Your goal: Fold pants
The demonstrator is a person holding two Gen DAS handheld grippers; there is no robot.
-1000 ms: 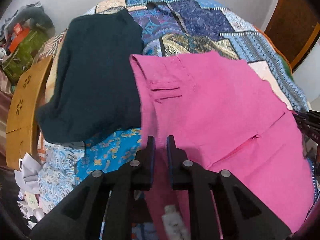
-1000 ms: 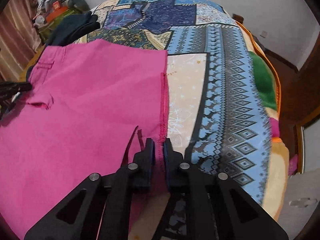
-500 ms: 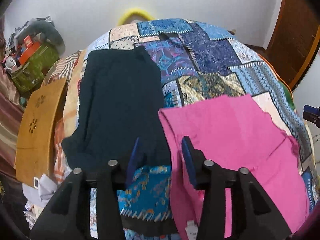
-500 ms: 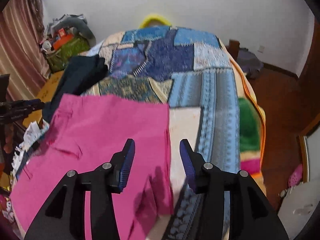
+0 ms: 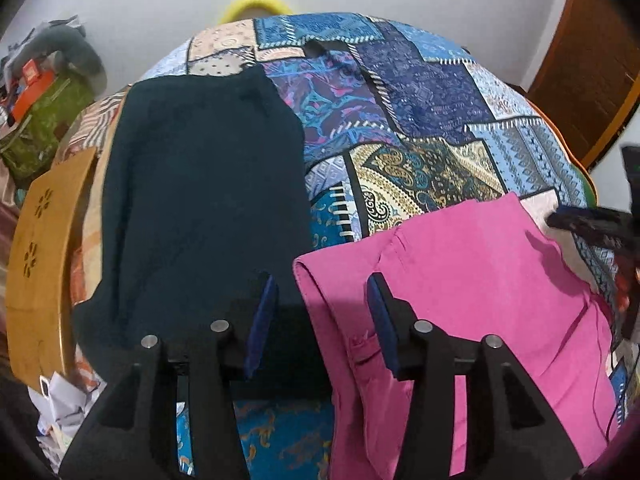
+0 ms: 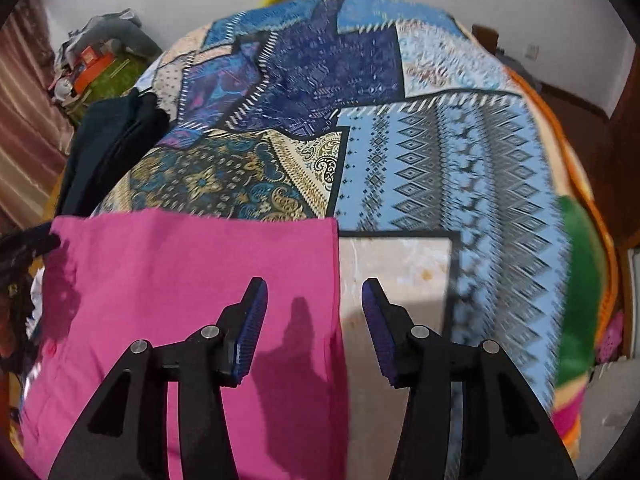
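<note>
The pink pants (image 5: 460, 280) lie folded flat on the patchwork bedspread (image 5: 400, 92). My left gripper (image 5: 321, 280) hovers open over their left folded edge, with nothing pressed between its blue pads. In the right wrist view the pink pants (image 6: 180, 272) fill the lower left. My right gripper (image 6: 314, 282) stands open above their right edge, one finger over the cloth and the other over the bedspread (image 6: 440, 160). Neither gripper holds anything.
A dark folded garment (image 5: 200, 200) lies left of the pants, also seen as the dark garment (image 6: 108, 152). A wooden board (image 5: 36, 260) runs along the bed's left side. Clutter and a green bag (image 5: 36, 128) sit in the far left corner. A wooden door (image 5: 592, 60) stands at the right.
Both grippers were shut on the pants' near edges and have since opened and let go. Both have drawn back, so more of the bed shows; the pants now lie flat.
</note>
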